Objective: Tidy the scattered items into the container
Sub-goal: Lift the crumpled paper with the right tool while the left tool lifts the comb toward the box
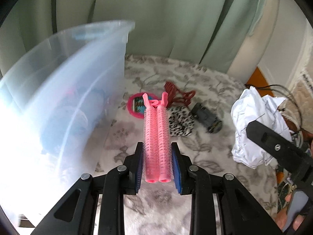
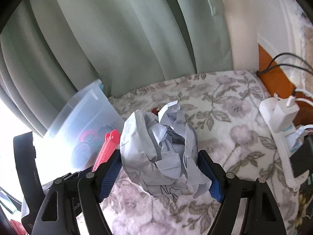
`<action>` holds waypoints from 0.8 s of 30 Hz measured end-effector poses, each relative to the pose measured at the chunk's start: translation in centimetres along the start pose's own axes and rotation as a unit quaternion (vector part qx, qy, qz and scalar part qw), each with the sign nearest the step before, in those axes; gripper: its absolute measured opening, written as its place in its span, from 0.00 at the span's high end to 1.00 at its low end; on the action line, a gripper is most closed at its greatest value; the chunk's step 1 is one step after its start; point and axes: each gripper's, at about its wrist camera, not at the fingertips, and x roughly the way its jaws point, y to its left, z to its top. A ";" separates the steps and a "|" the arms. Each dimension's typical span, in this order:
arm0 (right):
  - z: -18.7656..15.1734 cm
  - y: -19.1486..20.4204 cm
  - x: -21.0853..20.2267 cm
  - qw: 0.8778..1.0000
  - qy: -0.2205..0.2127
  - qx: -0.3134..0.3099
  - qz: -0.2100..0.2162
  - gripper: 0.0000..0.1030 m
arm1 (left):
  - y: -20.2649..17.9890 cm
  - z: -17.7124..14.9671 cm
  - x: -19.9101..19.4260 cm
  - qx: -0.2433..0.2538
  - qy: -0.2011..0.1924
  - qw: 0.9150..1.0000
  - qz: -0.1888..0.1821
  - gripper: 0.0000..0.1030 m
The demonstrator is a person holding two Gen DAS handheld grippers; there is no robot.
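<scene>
My left gripper [image 1: 157, 157] is shut on a pink double hair roller clip [image 1: 155, 135], held lifted above the floral blanket [image 1: 205, 90]. The clear plastic container [image 1: 64, 90] stands close on the left with blurred items inside. My right gripper [image 2: 159, 166] is shut on a crumpled ball of white paper [image 2: 158, 148], which also shows at the right of the left wrist view as the paper ball [image 1: 252, 121]. The same pink clip [image 2: 106, 146] and container [image 2: 86, 117] appear left of the paper in the right wrist view.
On the blanket lie a pink round mirror [image 1: 136, 105], a dark red comb and clip [image 1: 179, 95], a black-and-white patterned pouch [image 1: 181, 123] and a dark toy car [image 1: 207, 118]. Green curtains [image 2: 117, 39] hang behind. A white power strip with chargers [image 2: 279, 121] sits at the right.
</scene>
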 end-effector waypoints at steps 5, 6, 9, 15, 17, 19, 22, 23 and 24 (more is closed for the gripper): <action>0.2 1.4 -2.8 1.000 -0.026 -0.005 -0.001 0.22 | 0.4 0.2 -3.9 -0.005 -0.027 0.999 -0.020 0.73; 0.2 1.7 -3.4 0.999 -0.032 -0.006 -0.001 0.22 | 0.5 0.2 -4.7 -0.005 -0.033 0.999 -0.025 0.73; 0.3 2.9 -5.0 0.999 -0.047 -0.013 -0.001 0.22 | 0.8 0.4 -7.0 -0.005 -0.053 0.998 -0.034 0.73; 0.4 6.0 -7.7 0.996 -0.074 -0.039 0.002 0.22 | 2.4 0.7 -10.9 -0.015 -0.092 0.995 -0.036 0.73; 0.3 6.9 -8.4 0.996 -0.080 -0.046 0.005 0.22 | 3.2 0.8 -12.0 -0.022 -0.102 0.994 -0.035 0.73; 0.3 8.2 -9.1 0.995 -0.087 -0.057 0.006 0.22 | 3.9 0.8 -12.9 -0.028 -0.110 0.993 -0.035 0.73; 0.3 9.9 -9.9 0.993 -0.092 -0.071 0.015 0.22 | 5.0 0.8 -14.1 -0.037 -0.122 0.991 -0.035 0.73; 0.3 10.4 -10.0 0.993 -0.094 -0.074 0.019 0.22 | 5.4 0.8 -14.5 -0.041 -0.126 0.991 -0.035 0.73; 0.3 11.0 -10.1 0.992 -0.095 -0.079 0.021 0.22 | 5.8 0.8 -15.0 -0.045 -0.129 0.990 -0.036 0.73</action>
